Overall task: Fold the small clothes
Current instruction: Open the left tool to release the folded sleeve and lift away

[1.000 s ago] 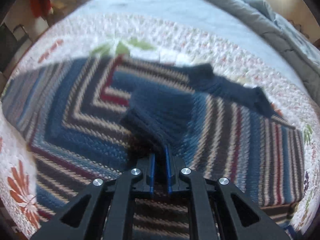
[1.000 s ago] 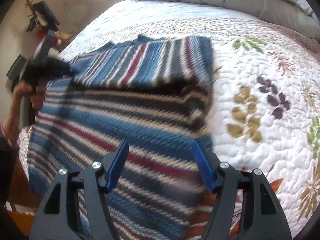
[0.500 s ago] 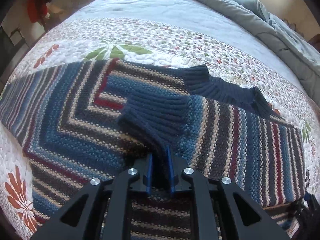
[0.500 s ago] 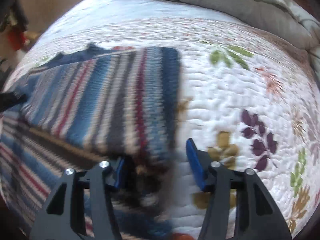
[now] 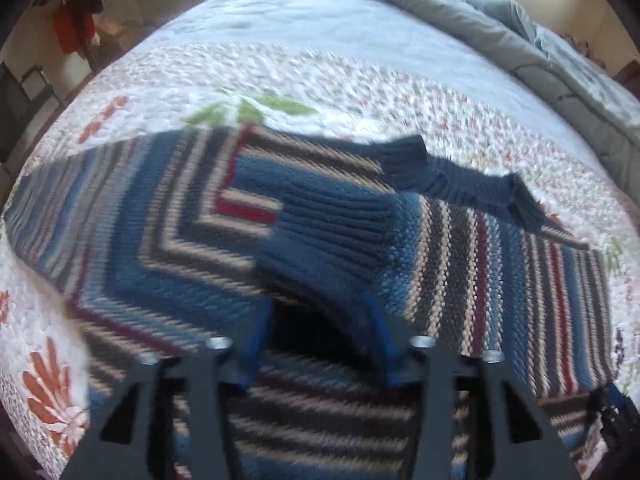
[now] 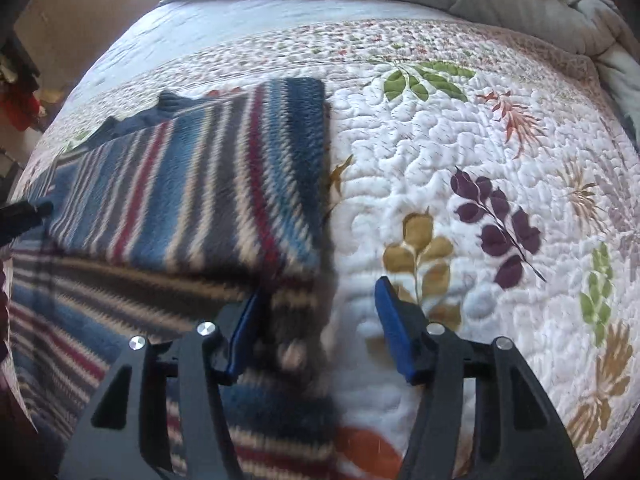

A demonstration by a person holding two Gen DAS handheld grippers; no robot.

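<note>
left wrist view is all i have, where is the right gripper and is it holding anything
Observer: The right gripper holds nothing. Its jaws have just been opening, and only the side edge of the striped sweater lies under the gap.
Operator: which finger is over the sweater
Observer: The one on the picture's left. The other finger hangs over bare quilt.
Operator: is the fold on that side flat
Observer: Yes, the folded-over panel lies flat on the body, with a straight outer edge.
</note>
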